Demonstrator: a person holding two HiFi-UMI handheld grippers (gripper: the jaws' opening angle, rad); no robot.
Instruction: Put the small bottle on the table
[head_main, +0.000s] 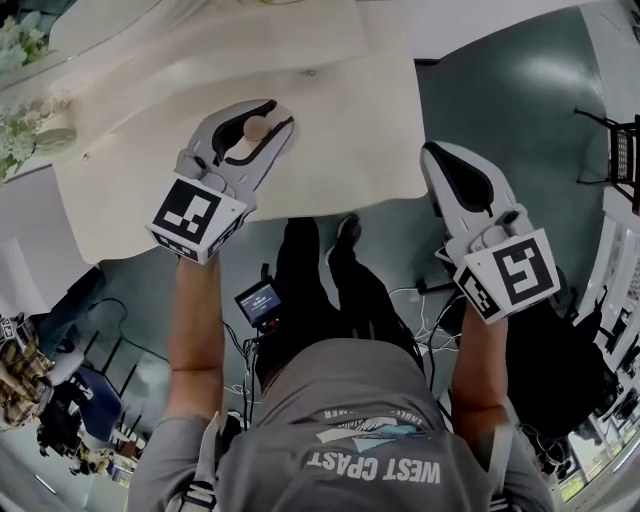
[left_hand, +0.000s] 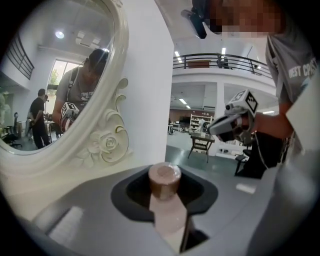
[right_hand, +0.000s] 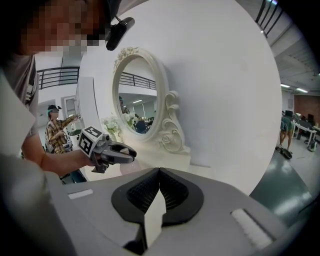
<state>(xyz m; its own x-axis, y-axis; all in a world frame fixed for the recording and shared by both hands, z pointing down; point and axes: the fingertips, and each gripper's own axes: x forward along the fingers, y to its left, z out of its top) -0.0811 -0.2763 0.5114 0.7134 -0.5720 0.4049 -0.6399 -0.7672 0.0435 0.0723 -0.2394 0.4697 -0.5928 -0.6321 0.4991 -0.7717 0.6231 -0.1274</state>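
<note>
One gripper is loaded: the left gripper (head_main: 268, 128) is clamped on the small bottle (left_hand: 165, 181), over the table (head_main: 345, 110) close to its front edge. The right gripper (head_main: 432, 152) is closed on nothing, off the front right corner. Hazards: release before the base seats would likely topple the bottle, and a roll could carry it over the front edge. The mirror frame (left_hand: 107, 140) stands close.

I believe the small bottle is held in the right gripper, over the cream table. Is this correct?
No, the left gripper holds the small bottle, over the cream table. The left gripper view shows its brown cap between the jaws; the right gripper is shut and empty.
</note>
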